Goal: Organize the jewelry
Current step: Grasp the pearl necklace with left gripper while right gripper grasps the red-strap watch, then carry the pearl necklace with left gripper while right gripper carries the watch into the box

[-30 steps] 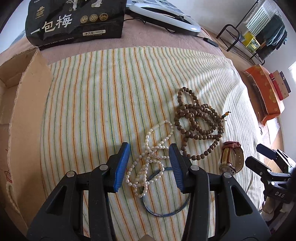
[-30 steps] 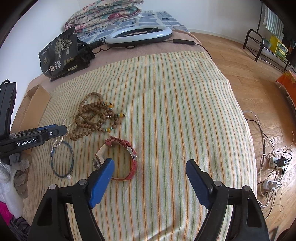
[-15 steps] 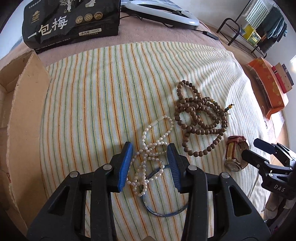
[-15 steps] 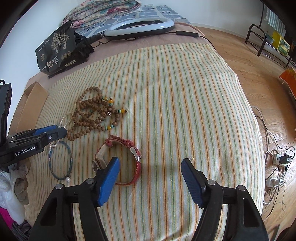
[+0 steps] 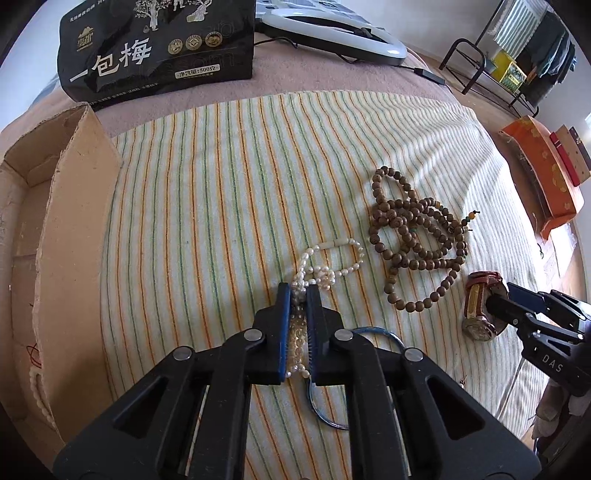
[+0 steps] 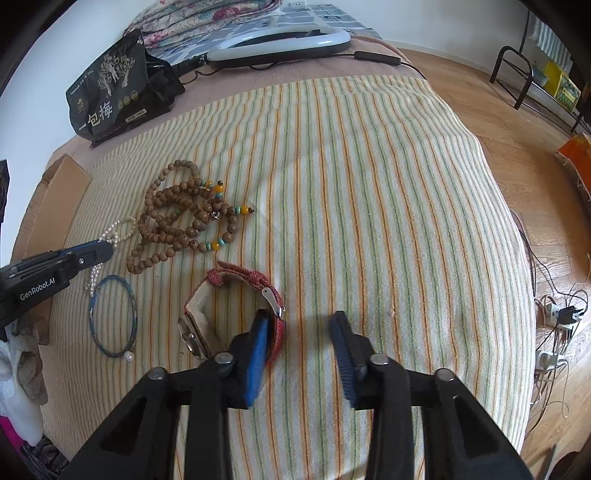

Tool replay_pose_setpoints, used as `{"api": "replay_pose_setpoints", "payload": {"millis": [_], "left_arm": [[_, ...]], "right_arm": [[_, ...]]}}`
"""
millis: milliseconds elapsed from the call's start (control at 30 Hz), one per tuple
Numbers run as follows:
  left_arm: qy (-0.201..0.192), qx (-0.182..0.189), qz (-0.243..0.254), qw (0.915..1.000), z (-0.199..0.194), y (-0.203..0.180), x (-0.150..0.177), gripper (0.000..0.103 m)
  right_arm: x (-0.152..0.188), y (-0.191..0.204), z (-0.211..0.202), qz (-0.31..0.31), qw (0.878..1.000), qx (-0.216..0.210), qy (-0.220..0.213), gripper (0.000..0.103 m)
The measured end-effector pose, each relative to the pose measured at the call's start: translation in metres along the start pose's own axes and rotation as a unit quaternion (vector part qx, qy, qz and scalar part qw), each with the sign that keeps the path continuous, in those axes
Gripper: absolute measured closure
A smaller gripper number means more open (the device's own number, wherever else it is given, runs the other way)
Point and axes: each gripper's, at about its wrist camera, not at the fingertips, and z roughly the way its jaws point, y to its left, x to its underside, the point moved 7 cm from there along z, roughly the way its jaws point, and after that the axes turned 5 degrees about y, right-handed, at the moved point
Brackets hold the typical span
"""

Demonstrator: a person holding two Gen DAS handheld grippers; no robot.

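Observation:
On the striped towel [image 5: 221, 221] lies a white pearl necklace [image 5: 332, 258], and my left gripper [image 5: 298, 290] is shut on its near loops. Under it sits a thin blue bangle [image 5: 384, 334], with a tangle of brown wooden beads [image 5: 413, 236] to the right. The red-strapped watch [image 6: 251, 275] stands on its side. My right gripper [image 6: 301, 325] straddles the strap's near bend; its jaws are closing, the left pad beside the strap and the right pad apart from it. The right wrist view also shows my left gripper [image 6: 107, 251], the bangle [image 6: 112, 317] and the beads [image 6: 177, 221].
An open cardboard box [image 5: 74, 221] borders the towel on the left. A black printed bag [image 5: 159, 55] and a white ring light [image 5: 332, 33] lie at the far end. Beyond the right edge are wood floor, an orange box [image 5: 543, 184] and cables [image 6: 554, 317].
My left jaws have closed onto the pearl necklace. My right jaws have narrowed a lot, and the watch strap now sits just inside the left pad.

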Motion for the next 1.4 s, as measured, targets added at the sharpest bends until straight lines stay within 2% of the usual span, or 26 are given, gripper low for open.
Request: {"api": "replay_pose_setpoints", "payload": {"millis": [67,167,300,733,1133,1400], "left_arm": [[-0.005,0.002,-0.002,1.0000,-0.004,0.000,0.000,0.097],[-0.015,0.008,-0.007,0.9998,-0.013,0.001,-0.001,0.098],[-0.029,0.028,-0.017,0.9990,-0.031,0.001,-0.001,0.098],[-0.099,0.074,-0.014,0.9923,-0.111,-0.002,0.004,0.098],[-0.163,0.100,-0.020,0.9813,-0.184,0.028,0.020,0.098],[-0.201,0.105,-0.040,0.9730,-0.223,0.063,0.025,0.098]], "right_arm": [[0.000,-0.002,-0.001,0.015,1.000,-0.023,0.000,0.091],[0.001,-0.004,-0.003,0.020,0.999,-0.028,-0.003,0.100],[-0.002,-0.001,-0.016,0.013,1.000,-0.016,-0.020,0.100],[-0.007,0.008,-0.081,0.012,0.995,-0.030,-0.098,0.100],[-0.002,0.036,-0.141,-0.005,0.986,-0.052,-0.161,0.100],[-0.004,0.081,-0.163,-0.038,0.979,-0.076,-0.187,0.100]]}}
